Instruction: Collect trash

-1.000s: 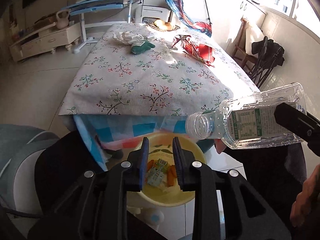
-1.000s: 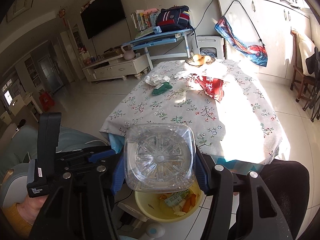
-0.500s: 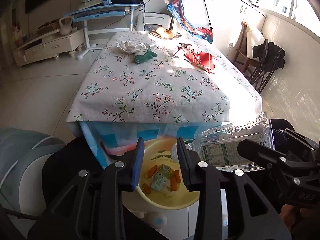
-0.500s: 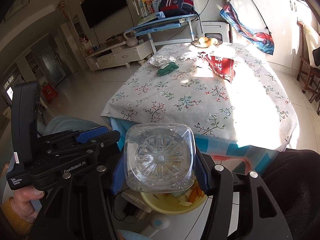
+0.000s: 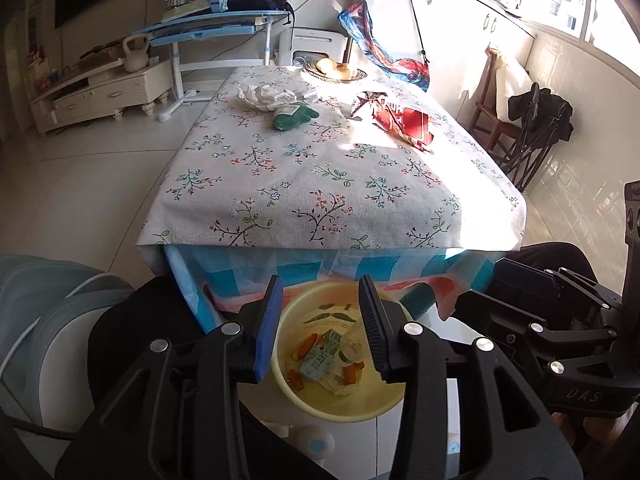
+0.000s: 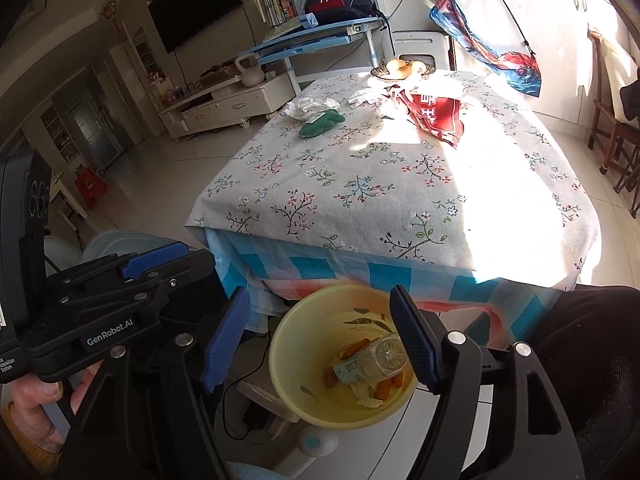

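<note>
Bottle (image 6: 380, 360) lies dropped in the yellow bin (image 6: 288, 376); both tools, right (image 6: 320, 336) and left (image 5: 320, 328), gape empty. Next, probably the far counter's (image 6: 400, 200) red wrapper (image 6: 436, 114).

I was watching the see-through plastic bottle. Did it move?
Yes. The clear plastic bottle dropped from between the right gripper fingers, whose jaws have just been opening, into the yellow plastic bin under the table edge.

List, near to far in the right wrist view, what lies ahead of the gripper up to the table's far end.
Right gripper → yellow bin holding the plastic bottle → green pouch → crumpled white paper → fruit basket.
</note>
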